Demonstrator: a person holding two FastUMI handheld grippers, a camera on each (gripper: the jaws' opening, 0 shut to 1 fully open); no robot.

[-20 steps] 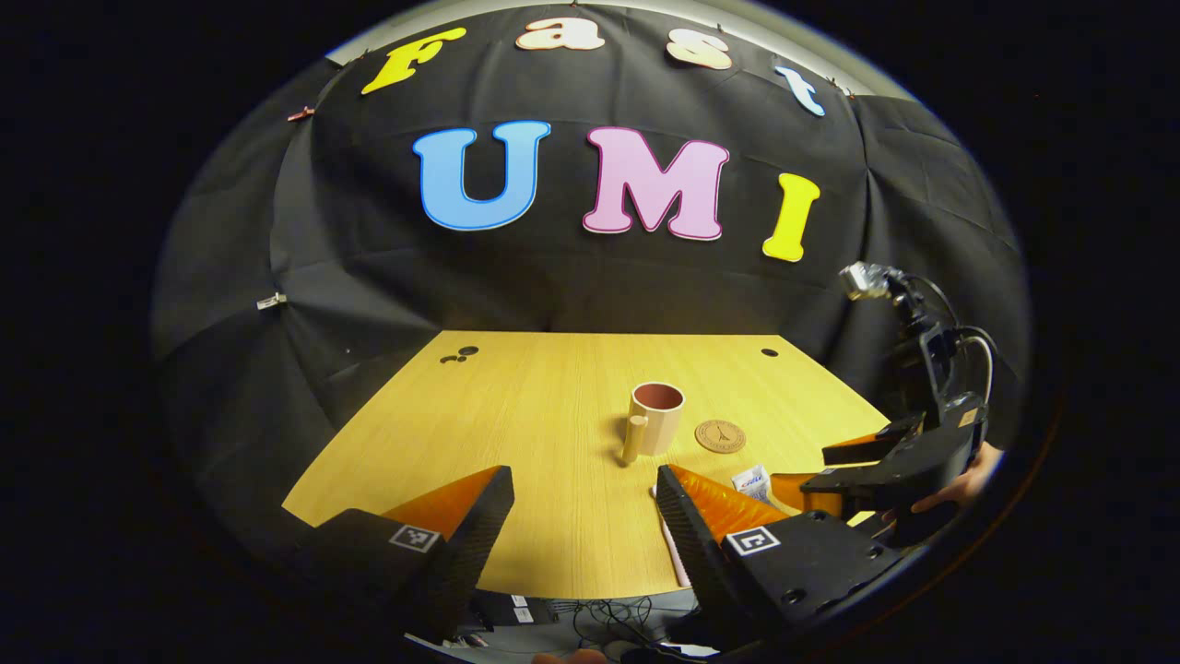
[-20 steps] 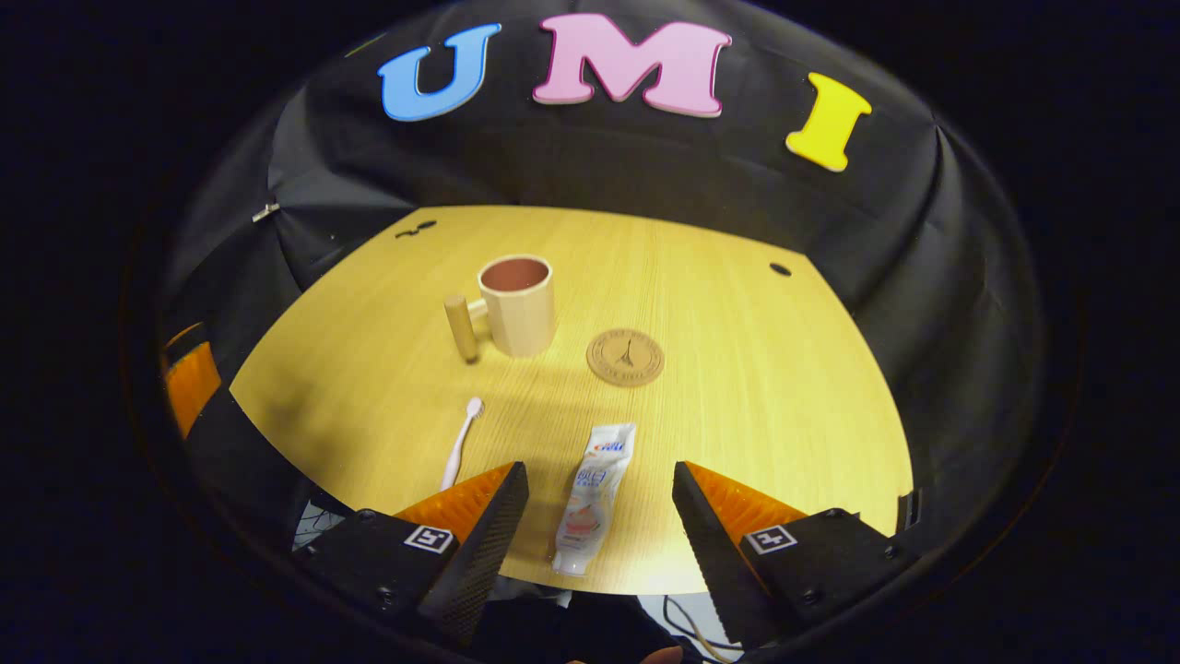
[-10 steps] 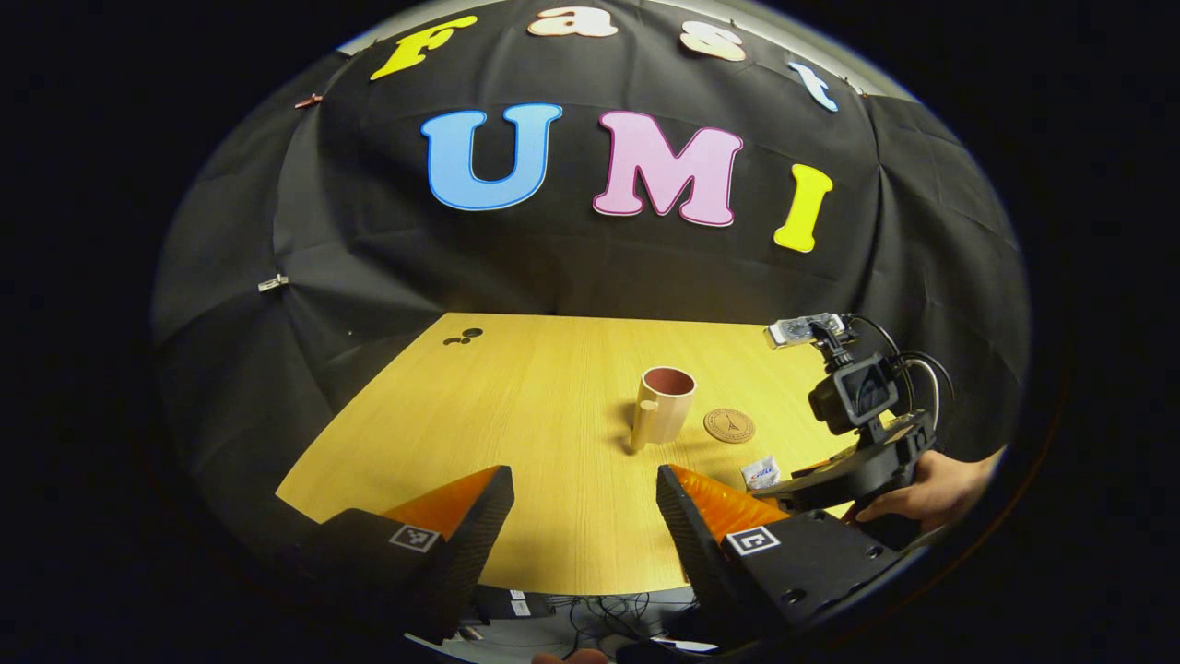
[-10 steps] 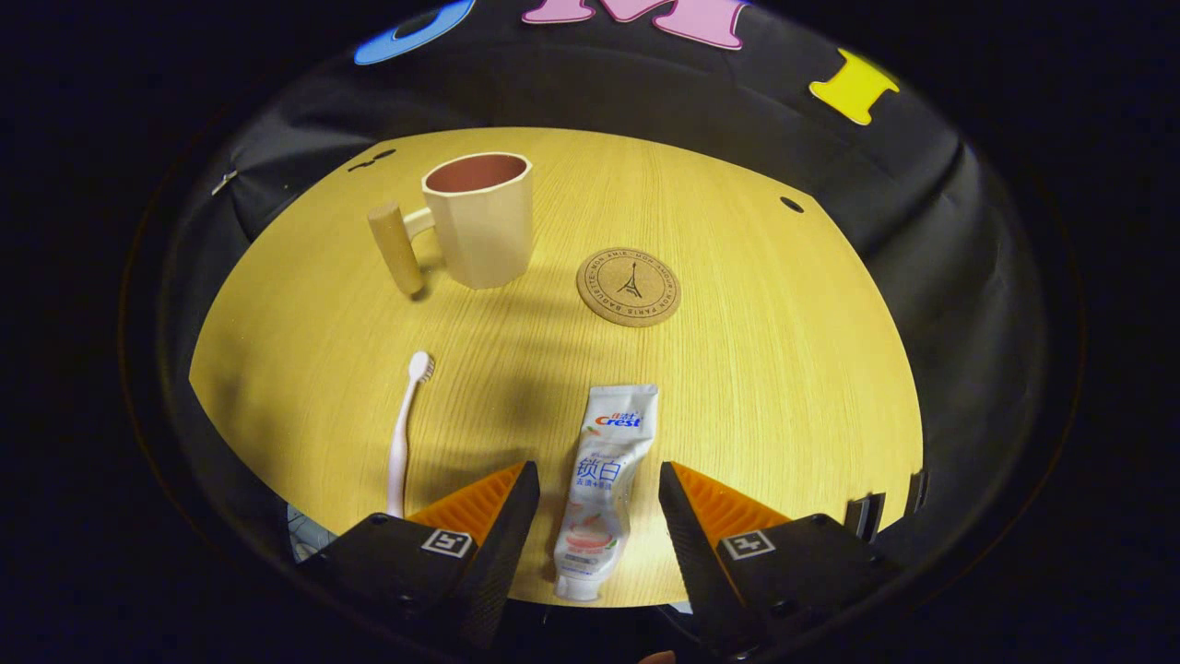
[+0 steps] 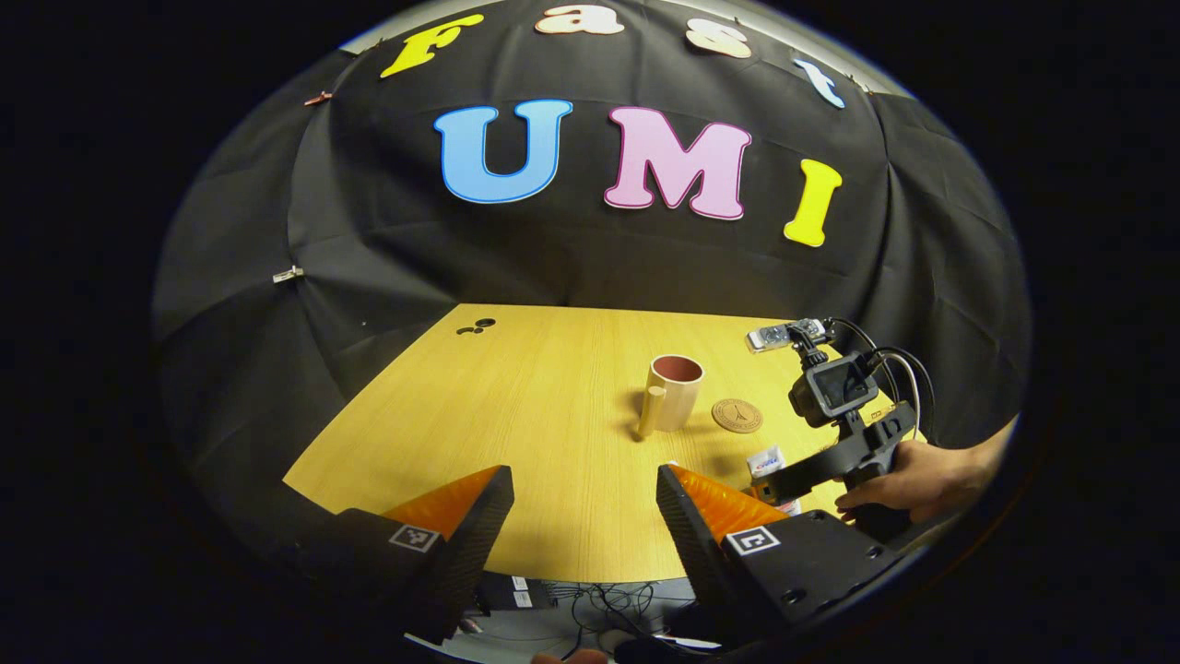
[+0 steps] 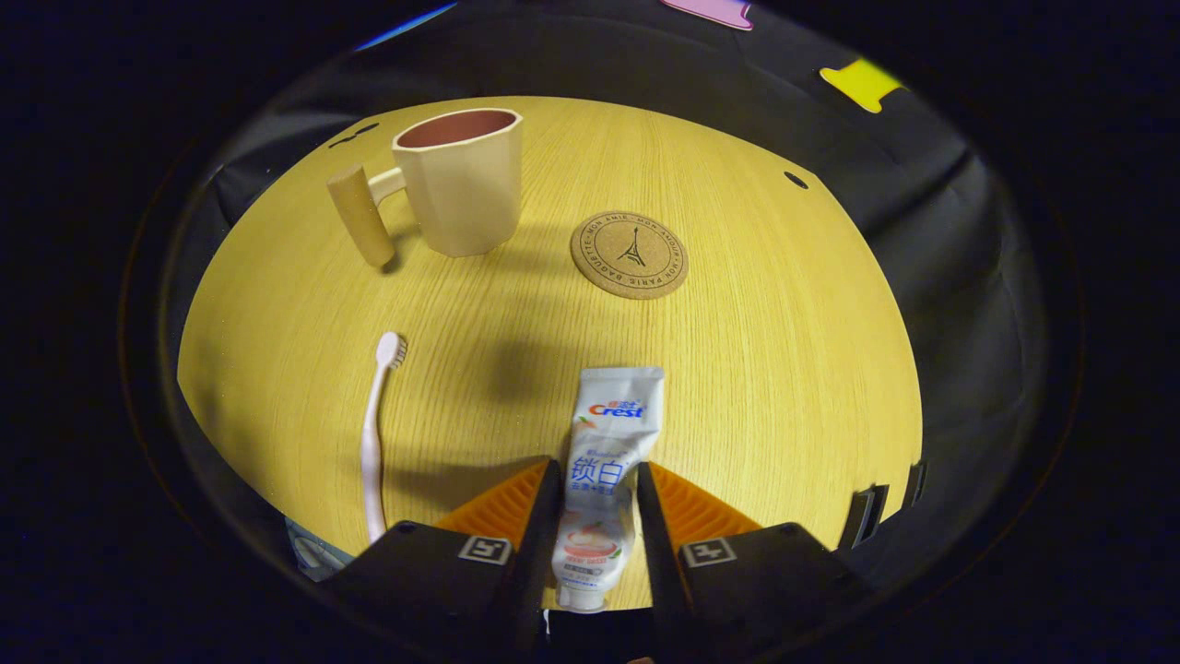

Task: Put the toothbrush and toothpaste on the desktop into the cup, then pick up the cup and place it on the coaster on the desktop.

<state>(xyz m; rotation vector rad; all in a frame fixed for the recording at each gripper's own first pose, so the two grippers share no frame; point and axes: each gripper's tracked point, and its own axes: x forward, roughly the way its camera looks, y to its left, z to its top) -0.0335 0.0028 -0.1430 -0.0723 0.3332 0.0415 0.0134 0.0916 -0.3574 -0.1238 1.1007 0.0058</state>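
Right claw [image 6: 595, 516] clenched on the paste [image 6: 604, 461], one finger against each side of the tube's lower half, tube flat on the counter [image 6: 784, 369] with cap end near and flat end far. In the left gripper view, same claw [image 5: 784, 481] at the counter's right near edge, gripped by a hand [image 5: 908, 470], camera mounted on top, paste [image 5: 767, 461] partly visible in front of it. Left claw [image 5: 585, 516] released, fingers wide apart, nothing between them, held above the near counter edge. Brush [image 6: 373, 424] flat on the counter, left of the paste and well apart from it, head pointing far, handle reaching the near edge. Cup [image 6: 458, 189] upright at the far left of the right gripper view, empty inside, handle [image 6: 359, 214] on its left side; in the left gripper view, cup [image 5: 675, 392] at centre counter, handle toward the near left. Coaster [image 6: 629, 254] flat just right of the cup, not touching it, far of the paste; coaster [image 5: 737, 415] also seen right of the cup in the left gripper view. Cables visible below the near counter edge [image 5: 608, 613].
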